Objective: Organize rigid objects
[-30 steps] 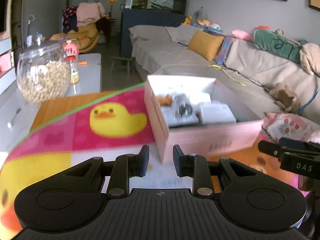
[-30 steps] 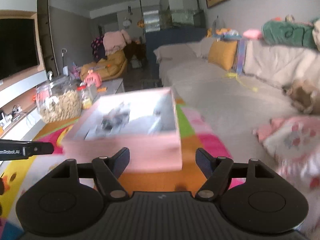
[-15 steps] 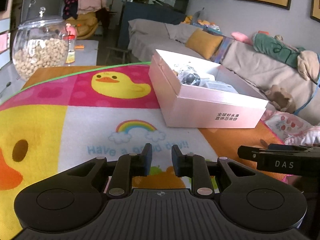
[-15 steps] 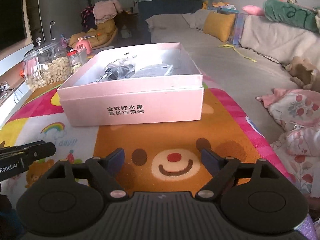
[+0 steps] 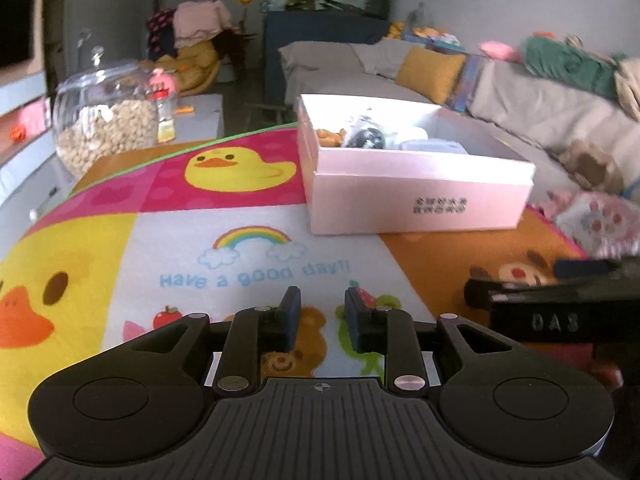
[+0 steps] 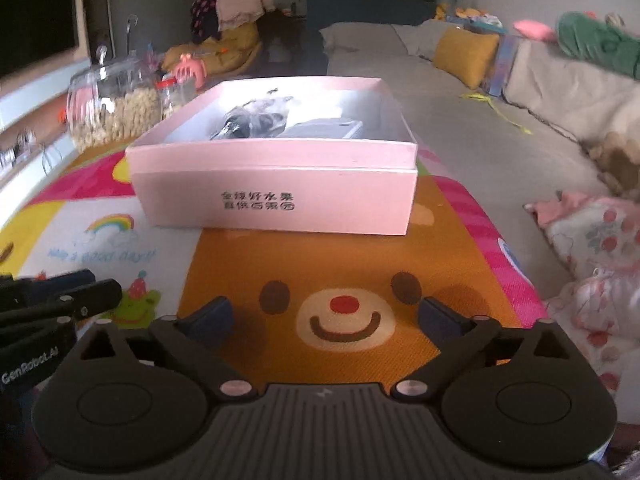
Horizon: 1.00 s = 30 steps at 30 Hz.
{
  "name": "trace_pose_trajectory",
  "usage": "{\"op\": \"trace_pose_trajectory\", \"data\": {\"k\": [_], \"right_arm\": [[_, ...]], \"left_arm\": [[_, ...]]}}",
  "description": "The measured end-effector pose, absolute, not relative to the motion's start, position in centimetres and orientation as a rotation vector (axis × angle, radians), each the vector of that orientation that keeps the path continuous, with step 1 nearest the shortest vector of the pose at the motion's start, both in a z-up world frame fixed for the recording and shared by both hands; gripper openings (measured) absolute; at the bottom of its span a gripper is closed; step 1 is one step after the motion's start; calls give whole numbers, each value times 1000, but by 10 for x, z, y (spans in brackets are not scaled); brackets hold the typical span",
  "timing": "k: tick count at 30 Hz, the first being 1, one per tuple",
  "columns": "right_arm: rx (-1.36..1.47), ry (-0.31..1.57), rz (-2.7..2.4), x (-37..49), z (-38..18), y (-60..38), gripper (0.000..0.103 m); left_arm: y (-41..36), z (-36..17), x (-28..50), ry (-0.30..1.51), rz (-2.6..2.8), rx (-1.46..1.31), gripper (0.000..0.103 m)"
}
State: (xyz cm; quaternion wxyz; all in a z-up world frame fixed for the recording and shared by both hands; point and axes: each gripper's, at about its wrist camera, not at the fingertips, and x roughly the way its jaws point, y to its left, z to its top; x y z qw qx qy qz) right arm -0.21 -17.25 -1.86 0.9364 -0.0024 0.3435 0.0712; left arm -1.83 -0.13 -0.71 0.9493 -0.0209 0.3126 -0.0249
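Only the left wrist view shows the yellow duck print and the orange item at the near-left corner inside the open pink cardboard box [image 5: 416,196]; only the right wrist view shows the smiling bear face on the colourful cartoon play mat [image 6: 340,264] and the box's long printed side head-on. Both show a dark bundled object [image 6: 256,120] and a flat grey packet [image 6: 324,128] inside the box, with a clear glass jar of pale nuts [image 5: 106,128] behind.

The left gripper [image 5: 318,316] has its jaws a narrow gap apart, having just widened a little, with nothing between them; the box lies ahead and to its right, well apart. The right gripper [image 6: 324,316] stands wide, its jaws having just been opening, empty, over the bear face, the box straight ahead, untouched.
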Motion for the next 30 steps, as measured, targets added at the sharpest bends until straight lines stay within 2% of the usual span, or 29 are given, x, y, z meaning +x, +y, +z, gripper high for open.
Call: {"op": "trace_pose_trajectory", "data": {"k": [5, 9, 12, 15, 16, 21, 24, 26, 30], "right_arm": [[-18, 685, 126, -2, -21, -171, 102], [4, 682, 121, -1, -21, -177, 102], [-9, 684, 117, 0, -22, -175, 102], [-5, 684, 120, 0, -22, -176, 102], [-5, 684, 122, 0, -22, -176, 102], [-27, 682, 130, -3, -21, -176, 102], [-29, 685, 130, -1, -22, -176, 103], [-27, 686, 130, 0, -22, -176, 103], [-22, 686, 122, 2, -22, -175, 103]], "left_arm": [[-6, -5, -22, 639, -105, -19, 34], [15, -2, -26, 660, -53, -42, 28], [14, -1, -30, 668, -55, 47, 29], [2, -2, -30, 665, -49, 94, 24], [0, -2, -29, 663, -59, 96, 20], [-1, -4, -15, 645, -77, 19, 20], [-5, -5, -9, 641, -87, 0, 26], [-8, -6, -9, 641, -110, 6, 38], [-13, -6, -10, 638, -95, 22, 38]]}}
